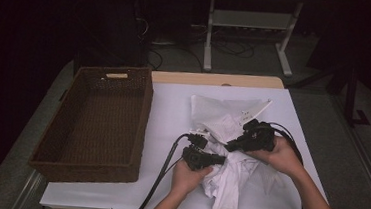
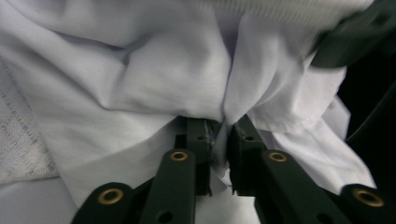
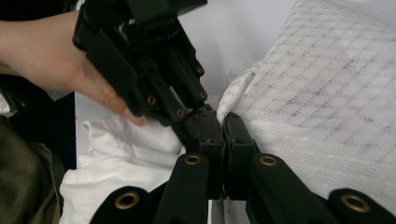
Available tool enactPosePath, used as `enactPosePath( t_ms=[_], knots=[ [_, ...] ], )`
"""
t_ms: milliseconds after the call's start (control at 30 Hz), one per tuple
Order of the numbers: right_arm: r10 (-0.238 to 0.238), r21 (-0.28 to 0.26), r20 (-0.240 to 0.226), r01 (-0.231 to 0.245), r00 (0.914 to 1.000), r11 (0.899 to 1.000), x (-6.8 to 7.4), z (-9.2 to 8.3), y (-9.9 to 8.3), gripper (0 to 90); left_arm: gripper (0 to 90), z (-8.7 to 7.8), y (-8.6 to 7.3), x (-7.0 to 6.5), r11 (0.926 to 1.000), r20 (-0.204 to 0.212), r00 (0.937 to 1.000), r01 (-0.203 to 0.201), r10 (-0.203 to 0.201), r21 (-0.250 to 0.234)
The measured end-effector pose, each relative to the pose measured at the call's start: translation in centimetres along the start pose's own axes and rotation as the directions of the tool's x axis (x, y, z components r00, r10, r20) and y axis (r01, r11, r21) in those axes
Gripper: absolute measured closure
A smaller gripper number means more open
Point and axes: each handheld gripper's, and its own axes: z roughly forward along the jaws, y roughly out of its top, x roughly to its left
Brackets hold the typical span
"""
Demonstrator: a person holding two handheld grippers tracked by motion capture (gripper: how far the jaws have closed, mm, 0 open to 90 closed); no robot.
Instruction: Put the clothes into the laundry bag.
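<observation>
A crumpled white cloth (image 1: 228, 185) lies on the white table (image 1: 167, 113), and part of it hangs over the near edge. My left gripper (image 1: 222, 159) is shut on a fold of smooth white fabric (image 2: 177, 79), which bunches up above the jaws of that gripper (image 2: 224, 133). My right gripper (image 1: 230, 147) comes in from the right and meets the left one tip to tip. In the right gripper view its jaws (image 3: 223, 122) are pressed together on the edge of a textured white layer (image 3: 317, 102), with the left gripper (image 3: 194, 109) and its hand (image 3: 46, 56) just beyond.
A large brown wicker basket (image 1: 144, 116) stands on the table's left half, with nothing inside. A flatter part of the cloth (image 1: 218, 112) spreads toward the table's far edge. Beyond the table are a dark floor, cables and white desk legs (image 1: 208, 41).
</observation>
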Motion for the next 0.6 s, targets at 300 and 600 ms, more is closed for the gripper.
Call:
enactPosePath(
  t_ms=[300,600],
  knots=[
    [-0.077,-0.105,-0.078,0.069,0.994,0.992,2.4,-1.7,1.2,88.0,83.1,-5.0,-0.2,-2.9,0.9918,0.167,0.9851,-0.018,0.039,-0.127],
    [-0.102,-0.08,-0.071,0.097,0.9922,0.992,3.0,-2.0,1.6,88.0,83.1,-2.4,1.0,-1.9,0.98,0.097,0.9953,0.024,-0.005,-0.198]
  ],
)
